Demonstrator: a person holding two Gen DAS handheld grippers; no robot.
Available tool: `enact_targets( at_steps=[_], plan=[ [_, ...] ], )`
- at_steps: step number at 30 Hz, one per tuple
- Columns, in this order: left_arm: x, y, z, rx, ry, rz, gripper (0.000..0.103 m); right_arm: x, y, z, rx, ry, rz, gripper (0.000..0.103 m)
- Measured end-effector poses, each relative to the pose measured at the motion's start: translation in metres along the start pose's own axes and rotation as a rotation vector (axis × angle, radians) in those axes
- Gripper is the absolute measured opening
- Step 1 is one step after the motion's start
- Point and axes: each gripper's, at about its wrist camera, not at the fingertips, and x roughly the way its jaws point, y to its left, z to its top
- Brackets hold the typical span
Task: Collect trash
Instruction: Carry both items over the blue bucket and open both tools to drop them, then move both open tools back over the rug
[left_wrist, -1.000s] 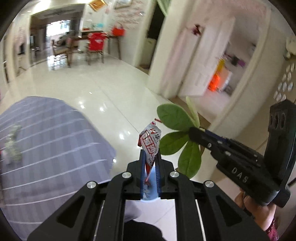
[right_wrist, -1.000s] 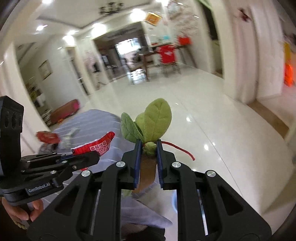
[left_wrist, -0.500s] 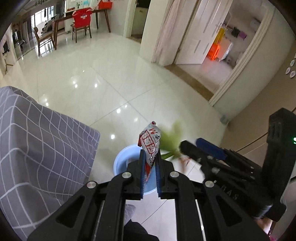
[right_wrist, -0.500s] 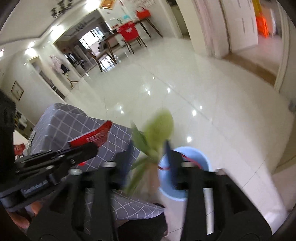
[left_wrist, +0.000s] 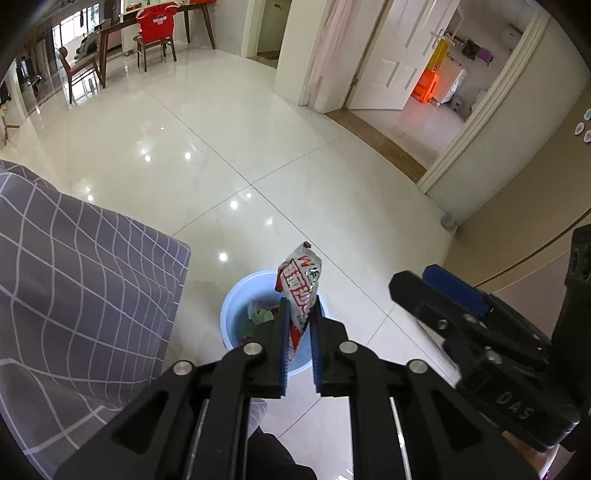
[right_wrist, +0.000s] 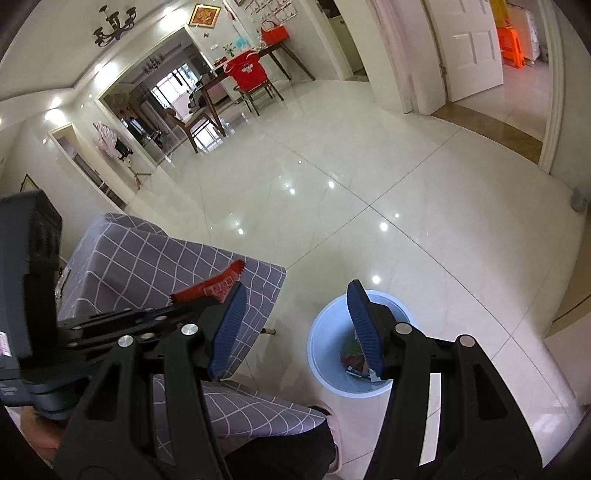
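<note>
Holding a crinkled red-and-white snack wrapper (left_wrist: 300, 291) upright, your left gripper (left_wrist: 297, 325) hangs directly above a pale blue wastebasket (left_wrist: 236, 299) on the glossy white tile floor (left_wrist: 221, 147). Its jaws are pinched on the wrapper's lower end, though there is some slack on the right side. Your right gripper (right_wrist: 295, 325) sits just to the right, jaws spread wide and holding nothing, with the wastebasket (right_wrist: 321, 332) below and slightly right of it. Inside the basket you can make out a few scraps — something green and some printed packaging (right_wrist: 354, 360). A table draped in a grey checked cloth (left_wrist: 74, 266) stands near on the left; a dining table with a red-covered chair (right_wrist: 248, 72) is far across the room.

The step in hand looks like the drop: one piece of trash remains held over the bin. Your next move probably calls for little more than parting the left jaws — the wrapper is light and may flutter, so keep it centred over the opening and low.
</note>
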Motion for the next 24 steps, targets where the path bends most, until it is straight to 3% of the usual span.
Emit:
enact_targets(
  at_steps=[10, 12, 13, 15, 18, 24],
  plan=[
    [0.000, -0.014, 0.008, 0.048, -0.016, -0.030, 0.013, -0.035, -0.013, 0.003, 0.060, -0.132, 0.005, 0.058],
    [-0.003, -0.015, 0.009, 0.045, -0.023, -0.018, 0.047, -0.042, -0.017, 0.005, 0.082, -0.156, 0.003, 0.059],
    [-0.006, -0.015, 0.010, 0.033, -0.040, 0.002, 0.077, -0.045, -0.018, 0.006, 0.088, -0.161, -0.001, 0.060],
    [-0.015, -0.011, 0.008, 0.011, -0.083, 0.013, 0.079, -0.049, -0.018, 0.007, 0.093, -0.161, -0.005, 0.061],
    [-0.023, -0.006, 0.006, -0.005, -0.074, 0.029, 0.079, -0.051, -0.015, 0.007, 0.085, -0.155, 0.000, 0.062],
    [-0.063, 0.002, -0.007, -0.003, -0.139, 0.064, 0.080, -0.052, 0.011, 0.002, 0.056, -0.121, 0.045, 0.062]
  ],
)
